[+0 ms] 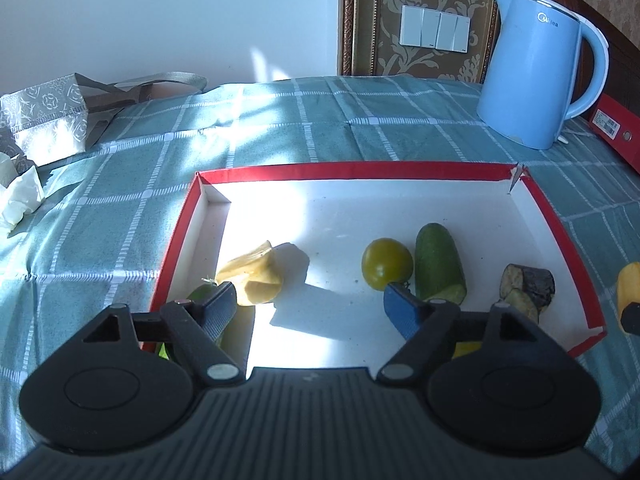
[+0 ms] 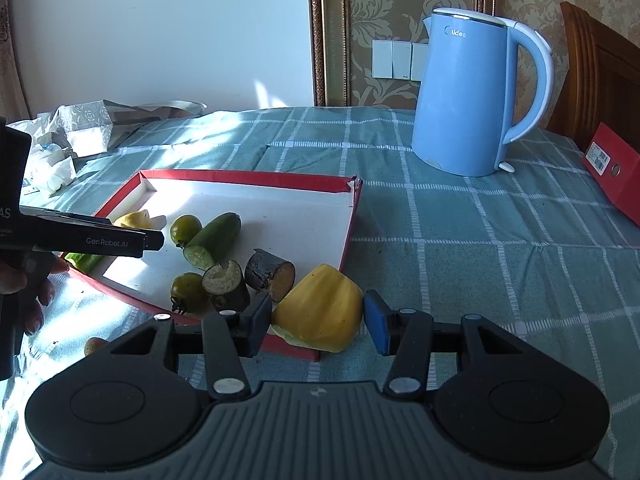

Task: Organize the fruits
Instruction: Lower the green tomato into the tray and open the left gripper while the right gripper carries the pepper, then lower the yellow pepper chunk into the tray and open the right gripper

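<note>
Kettle (image 2: 472, 96) behind red tray (image 2: 248, 178), left fingers (image 1: 308, 308) spread empty, right fingers (image 2: 316, 320) pinching yellow fruit (image 2: 320, 308).

Kettle (image 2: 472, 96) read "Midea" near the top, grey letters on blue. Left gripper (image 2: 154, 240) side, seen from right wrist cam, read "GenRobot.AI"; letters "AS" showed further back on its body. Red box (image 2: 612, 176) had a barcode label, print too small to read.
</note>
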Motion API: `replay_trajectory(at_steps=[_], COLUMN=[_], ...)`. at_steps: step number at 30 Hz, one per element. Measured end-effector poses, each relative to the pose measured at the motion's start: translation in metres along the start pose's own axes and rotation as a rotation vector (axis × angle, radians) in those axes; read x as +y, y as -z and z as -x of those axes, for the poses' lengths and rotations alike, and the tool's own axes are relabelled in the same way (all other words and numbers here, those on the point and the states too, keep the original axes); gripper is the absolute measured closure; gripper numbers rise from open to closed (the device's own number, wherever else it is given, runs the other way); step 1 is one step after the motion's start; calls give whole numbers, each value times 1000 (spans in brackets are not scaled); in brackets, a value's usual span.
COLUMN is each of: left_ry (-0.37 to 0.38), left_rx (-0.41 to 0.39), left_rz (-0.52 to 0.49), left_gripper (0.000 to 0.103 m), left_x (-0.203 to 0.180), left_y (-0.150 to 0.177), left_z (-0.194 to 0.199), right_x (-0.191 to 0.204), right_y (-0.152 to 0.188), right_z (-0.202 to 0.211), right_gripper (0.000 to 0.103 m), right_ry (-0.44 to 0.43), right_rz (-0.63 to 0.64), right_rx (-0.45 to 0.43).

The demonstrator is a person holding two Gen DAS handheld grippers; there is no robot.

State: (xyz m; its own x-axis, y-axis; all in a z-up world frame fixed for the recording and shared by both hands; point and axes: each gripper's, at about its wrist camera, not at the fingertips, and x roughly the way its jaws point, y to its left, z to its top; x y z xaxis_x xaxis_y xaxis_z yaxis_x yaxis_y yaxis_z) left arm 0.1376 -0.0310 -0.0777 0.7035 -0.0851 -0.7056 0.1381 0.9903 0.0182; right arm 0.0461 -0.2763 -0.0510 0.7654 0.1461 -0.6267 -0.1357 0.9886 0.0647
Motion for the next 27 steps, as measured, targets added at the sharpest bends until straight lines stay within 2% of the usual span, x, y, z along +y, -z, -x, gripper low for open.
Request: replay_trajectory(at_steps=[13, 27], left_ry=[-30, -42], left_rx=[-1, 11], left_rz=[48, 46], left_gripper=[24, 24], left_x=[33, 50], left_y=[25, 45], left_z=[33, 53], right_x=[26, 48], right_y=[3, 8], right_z=[6, 13], right_gripper=[54, 54], right_ry=[-23, -33], right_rz=[23, 46], right_rx=[-12, -27])
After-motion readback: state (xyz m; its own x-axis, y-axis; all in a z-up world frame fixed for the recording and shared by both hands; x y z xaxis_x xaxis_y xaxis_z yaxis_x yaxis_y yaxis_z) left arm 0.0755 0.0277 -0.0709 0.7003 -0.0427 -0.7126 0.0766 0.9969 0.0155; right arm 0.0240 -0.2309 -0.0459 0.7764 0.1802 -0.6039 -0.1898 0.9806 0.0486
